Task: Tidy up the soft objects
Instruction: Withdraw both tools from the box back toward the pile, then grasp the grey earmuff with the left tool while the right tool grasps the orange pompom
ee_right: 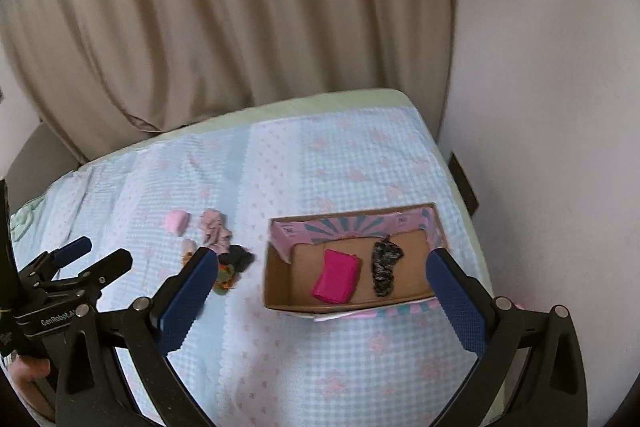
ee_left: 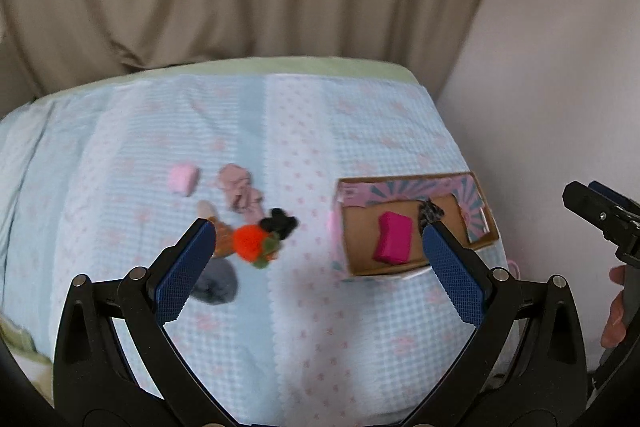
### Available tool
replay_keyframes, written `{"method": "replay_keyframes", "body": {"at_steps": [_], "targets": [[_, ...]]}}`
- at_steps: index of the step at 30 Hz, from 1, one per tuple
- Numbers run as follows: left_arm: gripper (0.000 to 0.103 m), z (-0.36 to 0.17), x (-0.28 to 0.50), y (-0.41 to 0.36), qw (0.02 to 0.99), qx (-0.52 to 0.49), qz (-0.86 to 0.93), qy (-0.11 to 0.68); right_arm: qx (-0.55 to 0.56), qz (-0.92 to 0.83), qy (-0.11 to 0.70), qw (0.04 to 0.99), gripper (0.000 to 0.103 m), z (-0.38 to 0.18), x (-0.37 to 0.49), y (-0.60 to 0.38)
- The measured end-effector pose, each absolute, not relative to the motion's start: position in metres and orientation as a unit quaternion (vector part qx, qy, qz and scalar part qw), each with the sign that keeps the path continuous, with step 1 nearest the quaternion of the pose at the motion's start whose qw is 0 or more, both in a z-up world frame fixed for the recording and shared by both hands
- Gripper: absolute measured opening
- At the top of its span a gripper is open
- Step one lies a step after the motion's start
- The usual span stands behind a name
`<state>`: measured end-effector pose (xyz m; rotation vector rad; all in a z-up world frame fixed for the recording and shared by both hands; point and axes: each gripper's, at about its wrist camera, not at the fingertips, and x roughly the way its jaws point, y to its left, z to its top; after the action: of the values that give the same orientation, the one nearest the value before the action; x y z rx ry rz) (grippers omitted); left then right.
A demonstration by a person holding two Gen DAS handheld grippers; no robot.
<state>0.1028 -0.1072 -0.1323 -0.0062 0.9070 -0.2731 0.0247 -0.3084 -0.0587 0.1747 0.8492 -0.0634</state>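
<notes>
Soft items split in two groups. Already in the cardboard box: a magenta folded cloth left of centre and a dark patterned scrunchie-like piece to its right, apart from each other. We read the box as the collection bin, so those two count as done.

Magenta cloth: long axis runs roughly from the box's near wall toward its far wall, slightly tilted. The dark piece lies stretched out along about the same direction, near-to-far.

Still loose on the checked blue bedspread, left of the box: an orange pom-pom toy, a black soft item touching it, a crumpled dusty-pink cloth just behind, a pale pink block further left, and a grey fuzzy item nearest us. They're bunched close, some overlapping; exact boundaries are blurred. The pink cloth's long axis runs diagonally, far-left to near-right.

Our left gripper hangs above the bed, fingers spread wide, holding nothing; it frames the pile on one side and the box on the other. Our right gripper is likewise spread and empty, hovering over the box. Our guess: left takes the next pick from the pile, likely the orange toy.

Behind: beige curtain, white wall.
</notes>
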Motion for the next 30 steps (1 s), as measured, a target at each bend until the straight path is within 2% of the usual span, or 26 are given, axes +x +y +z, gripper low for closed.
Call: {"method": "replay_keyframes", "body": {"at_steps": [6,15,23,30], "targets": [[0.102,-0.124,0.071,-0.058,0.904,-0.028,-0.086,0.418,0.074,0.007,0.39,0.918,0.103,-0.055,0.017,-0.274],[0.102,-0.146,0.059,0.012,0.909,-0.048,-0.071,0.408,0.075,0.055,0.383,0.919,0.103,-0.075,0.024,-0.2],[0.102,-0.198,0.079,0.054,0.897,-0.035,-0.112,0.425,0.092,0.047,0.404,0.909,0.103,-0.129,0.047,-0.144],[0.102,-0.281,0.1,0.06,0.879,0.0,-0.15,0.452,0.115,0.042,0.428,0.896,0.103,-0.202,0.077,-0.117]]}}
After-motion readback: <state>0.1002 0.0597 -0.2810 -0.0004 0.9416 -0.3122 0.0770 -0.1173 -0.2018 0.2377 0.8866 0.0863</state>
